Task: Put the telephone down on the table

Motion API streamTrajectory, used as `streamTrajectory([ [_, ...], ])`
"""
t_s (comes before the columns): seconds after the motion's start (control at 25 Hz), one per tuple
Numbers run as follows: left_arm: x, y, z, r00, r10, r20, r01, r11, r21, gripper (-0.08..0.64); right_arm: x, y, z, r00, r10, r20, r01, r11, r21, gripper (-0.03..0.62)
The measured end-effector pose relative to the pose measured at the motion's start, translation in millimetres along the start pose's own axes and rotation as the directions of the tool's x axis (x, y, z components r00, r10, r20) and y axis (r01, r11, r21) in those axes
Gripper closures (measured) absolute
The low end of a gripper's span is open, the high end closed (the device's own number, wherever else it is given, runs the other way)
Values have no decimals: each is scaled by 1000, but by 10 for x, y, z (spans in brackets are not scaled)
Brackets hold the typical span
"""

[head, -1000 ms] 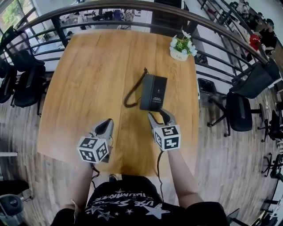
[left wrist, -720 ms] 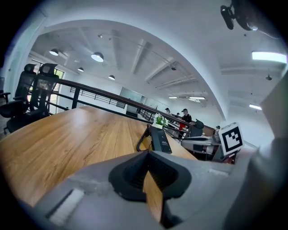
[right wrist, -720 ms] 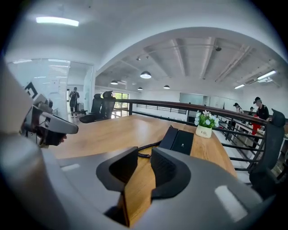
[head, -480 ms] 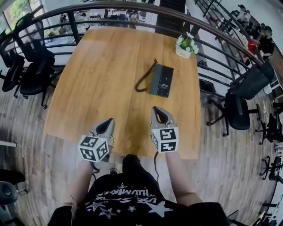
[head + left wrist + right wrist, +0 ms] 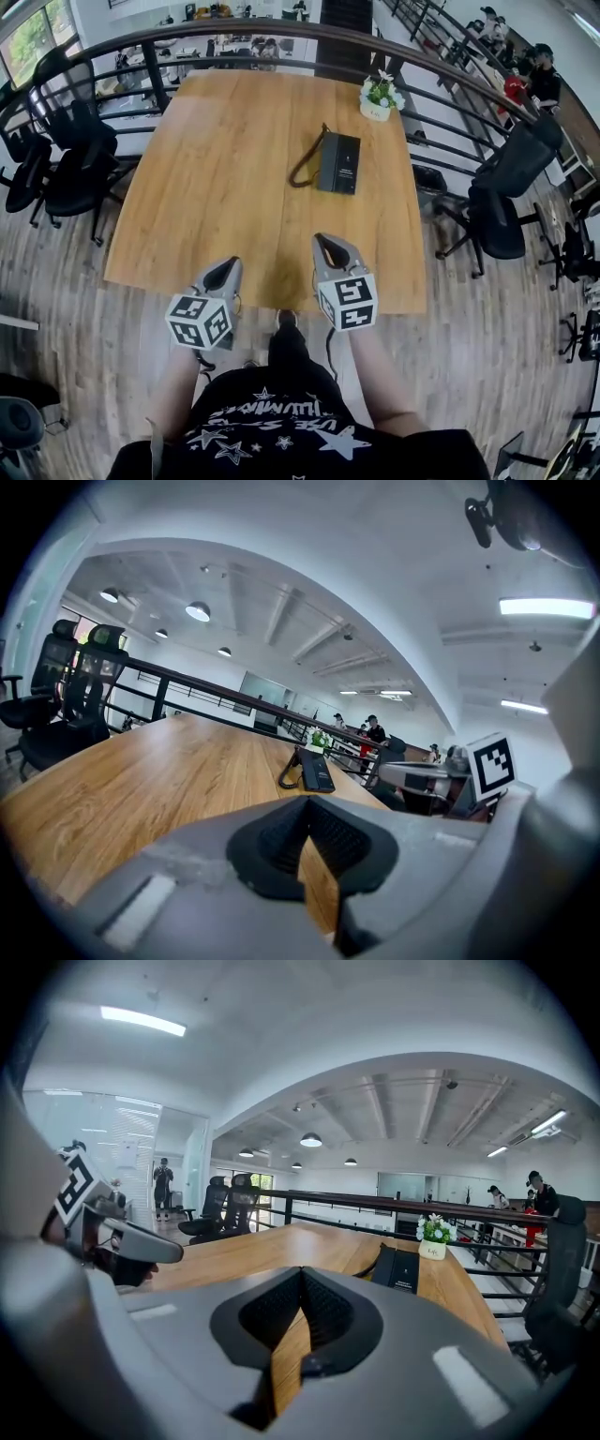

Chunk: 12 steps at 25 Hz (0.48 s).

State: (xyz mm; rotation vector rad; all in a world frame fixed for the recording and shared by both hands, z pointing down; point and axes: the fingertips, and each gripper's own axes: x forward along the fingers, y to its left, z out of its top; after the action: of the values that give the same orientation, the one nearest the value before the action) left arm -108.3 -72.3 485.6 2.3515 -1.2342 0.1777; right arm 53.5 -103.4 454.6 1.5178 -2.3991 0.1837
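Observation:
The black telephone lies flat on the far right part of the wooden table, its dark cord curling off its left side. It also shows small ahead in the left gripper view, telephone, and in the right gripper view, telephone. Both grippers hover over the table's near edge, well short of the telephone. My left gripper is shut and empty. My right gripper has just closed its jaws with nothing between them. The pads meet in both gripper views, left gripper, right gripper.
A small white pot of flowers stands at the table's far right corner. A dark railing curves behind the table. Black office chairs stand at the left and right. People stand far off at the upper right.
Both grippers have drawn back from the telephone toward the table's near edge. The right gripper's jaws, open beside the telephone a second ago, have shut. The telephone stays on the table.

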Motion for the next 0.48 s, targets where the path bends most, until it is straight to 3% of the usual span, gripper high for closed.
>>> streamTrajectory([
  [0.48,-606,18,-443,999,-35,-27,35,999,-13,557,-624,535,-449,995,-61,-74,61,998,4,592],
])
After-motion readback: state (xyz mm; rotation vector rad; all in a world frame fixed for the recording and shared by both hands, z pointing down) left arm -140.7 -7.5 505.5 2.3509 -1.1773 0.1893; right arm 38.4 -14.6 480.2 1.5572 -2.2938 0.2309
